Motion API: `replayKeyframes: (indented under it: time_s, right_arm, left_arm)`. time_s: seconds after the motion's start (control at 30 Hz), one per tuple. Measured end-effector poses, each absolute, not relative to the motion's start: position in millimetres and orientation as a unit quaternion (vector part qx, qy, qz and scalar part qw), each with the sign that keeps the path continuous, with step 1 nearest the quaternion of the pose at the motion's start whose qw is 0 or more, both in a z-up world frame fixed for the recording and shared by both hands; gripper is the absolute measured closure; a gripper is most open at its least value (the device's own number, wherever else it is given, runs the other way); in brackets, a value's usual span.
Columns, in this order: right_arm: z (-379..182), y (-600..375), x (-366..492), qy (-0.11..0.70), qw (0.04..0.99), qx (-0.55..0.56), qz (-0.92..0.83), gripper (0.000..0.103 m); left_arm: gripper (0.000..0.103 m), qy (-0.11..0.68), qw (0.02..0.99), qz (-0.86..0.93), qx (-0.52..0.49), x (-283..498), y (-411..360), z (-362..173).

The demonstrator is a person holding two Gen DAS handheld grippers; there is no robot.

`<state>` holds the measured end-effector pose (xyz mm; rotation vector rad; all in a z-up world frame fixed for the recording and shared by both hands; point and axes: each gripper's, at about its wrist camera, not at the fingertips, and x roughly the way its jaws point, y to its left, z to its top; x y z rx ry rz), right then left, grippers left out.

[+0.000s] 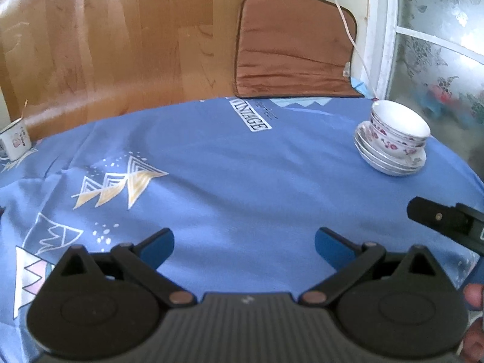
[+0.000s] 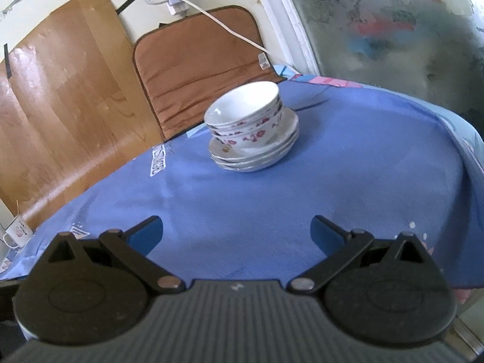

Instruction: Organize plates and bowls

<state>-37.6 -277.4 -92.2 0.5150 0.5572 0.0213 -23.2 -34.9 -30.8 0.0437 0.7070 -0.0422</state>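
Nested bowls (image 2: 245, 118) atop stacked plates (image 2: 257, 154) on blue tablecloth (image 2: 332, 181)

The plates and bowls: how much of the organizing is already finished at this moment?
It looks nearly or fully done. The bowls sit nested on the stacked plates as one pile on the blue tablecloth. Nothing is in hand: the left gripper and right gripper are open and empty. No loose dishes show.

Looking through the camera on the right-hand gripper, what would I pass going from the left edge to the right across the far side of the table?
Small white enamel mug with a pink picture → brown wooden panel → brown fabric cushion → stack of white floral bowls on white plates → frosted glass window with a flower pattern.
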Motion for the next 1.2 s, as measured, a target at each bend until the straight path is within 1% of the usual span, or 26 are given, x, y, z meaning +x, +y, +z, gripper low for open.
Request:
replayKeyframes:
  time_s: [0.33, 0.7, 1.2]
  right_arm:
    - [-84, -282, -31, 0.273, 0.930, 0.244, 0.035, 0.000]
    - [-84, -272, -33, 0.282, 0.930, 0.230, 0.049, 0.000]
    - [-82, -271, -35, 0.256, 0.941, 0.220, 0.029, 0.000]
  left_arm:
    - [0.000, 0.332, 0.942, 0.002, 0.059, -26, -39, -24]
    - [0.000, 0.356, 0.933, -0.001, 0.050, -22, -35, -32]
    - [0.000, 0.390, 0.920, -0.038, 0.024, -16, -35, -44]
